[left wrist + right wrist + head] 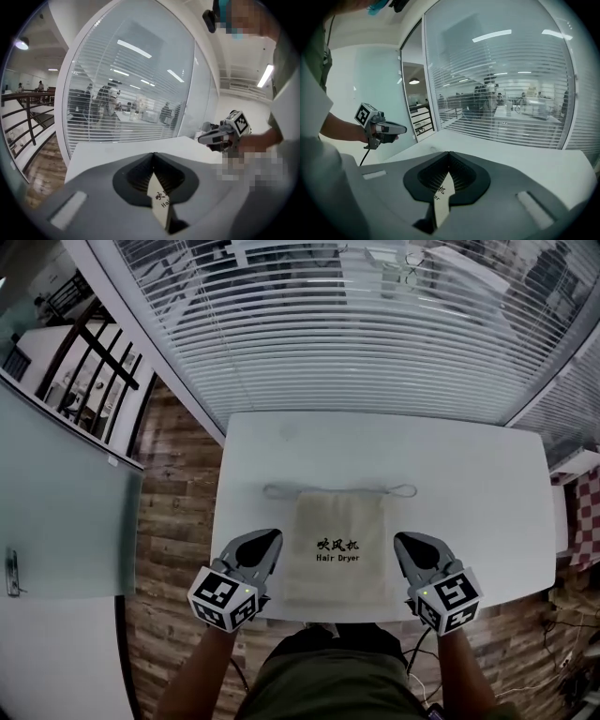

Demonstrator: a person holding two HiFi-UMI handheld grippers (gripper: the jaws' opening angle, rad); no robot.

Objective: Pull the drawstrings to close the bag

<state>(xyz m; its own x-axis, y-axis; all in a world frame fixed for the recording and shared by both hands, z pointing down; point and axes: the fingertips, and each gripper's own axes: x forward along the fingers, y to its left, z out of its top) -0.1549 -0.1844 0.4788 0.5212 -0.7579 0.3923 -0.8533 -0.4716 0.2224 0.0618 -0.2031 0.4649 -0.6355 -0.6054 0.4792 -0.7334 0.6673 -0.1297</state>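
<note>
The left hand-held gripper (pixel 273 537) has its 2 jaws closed tip to tip with nothing pinched between them. Its own view shows the tips meeting in a seam, with a narrow slit below them through which a sliver of the beige bag (pixel 159 204) and part of its black print appear. The right hand-held gripper (pixel 404 541) is the same: jaws pressed together at the tips, empty, and a strip of the bag (pixel 440 200) visible through the slit under the seam.

The head view shows what neither gripper view does. The bag (pixel 336 549) lies flat on the white table (pixel 469 479), close to the near edge and midway between the left and right edges, with its mouth toward the far edge. The drawstrings (pixel 281 491) lie slack along the mouth, 1 loop sticking out at each side. The grippers flank the bag's lower half, 1 at each side, and I cannot tell whether either touches the cloth.

Each gripper view catches the opposite gripper held level over the table: the right one (pixel 202 138) in the left gripper view, the left one (pixel 403 127) in the right gripper view. Window blinds (pixel 356 324) stand beyond the far edge.
</note>
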